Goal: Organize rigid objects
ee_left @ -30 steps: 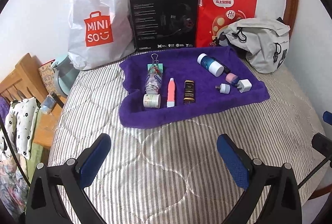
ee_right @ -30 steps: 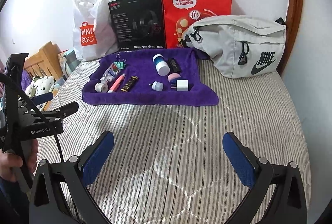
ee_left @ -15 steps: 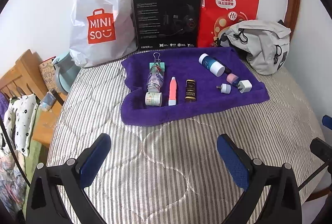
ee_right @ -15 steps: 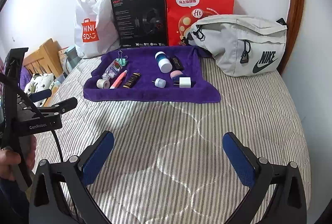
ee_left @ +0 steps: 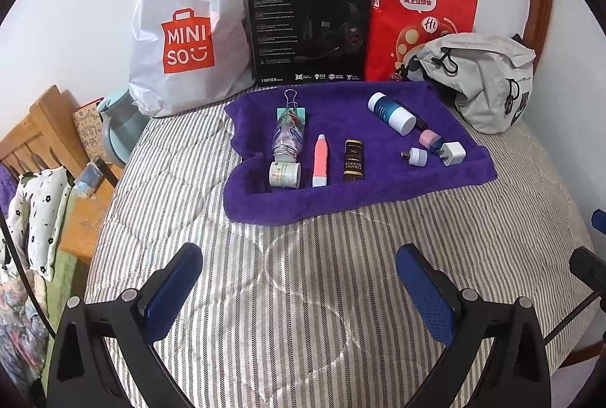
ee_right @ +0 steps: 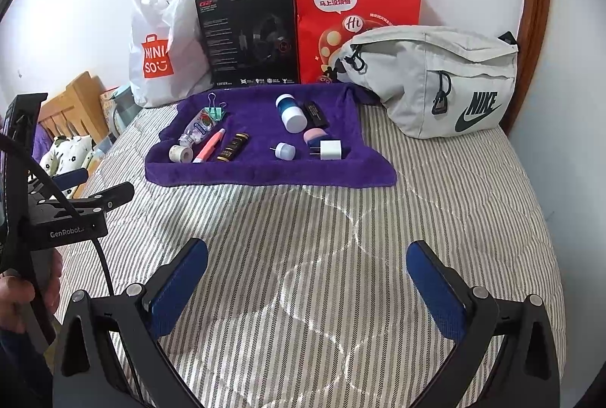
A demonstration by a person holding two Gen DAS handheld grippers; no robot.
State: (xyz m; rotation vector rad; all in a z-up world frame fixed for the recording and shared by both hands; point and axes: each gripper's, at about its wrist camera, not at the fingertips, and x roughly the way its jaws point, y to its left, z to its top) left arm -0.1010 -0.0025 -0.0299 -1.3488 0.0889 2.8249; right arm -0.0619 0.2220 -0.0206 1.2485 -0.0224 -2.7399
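Observation:
A purple towel point(ee_left: 378, 192) point(ee_right: 341, 173) lies on the striped bed and carries small items: a clear bottle point(ee_left: 289, 137), a white jar point(ee_left: 284, 174), a pink pen point(ee_left: 320, 160), a dark tube point(ee_left: 353, 160), a blue-and-white bottle point(ee_left: 390, 112) point(ee_right: 290, 112), a pink cap point(ee_left: 429, 136), a small white plug point(ee_left: 414, 155) and a white charger point(ee_left: 451, 153) point(ee_right: 328, 150). My left gripper point(ee_left: 299, 275) hangs open over the bedspread, well short of the towel. My right gripper point(ee_right: 306, 275) is open too, equally far back. Neither holds anything.
Against the wall stand a white Miniso bag point(ee_left: 181, 41), a black headset box point(ee_left: 310, 25) and a red paper bag point(ee_left: 416, 10). A grey Nike pouch point(ee_right: 435, 78) rests at the right. A wooden headboard point(ee_left: 34, 128) and clothes sit left. A hand point(ee_right: 22, 290) holds the left gripper.
Both cameras have tilted slightly, so the towel and bags sit a little lower in view. No item on the towel has moved and both grippers stay open.

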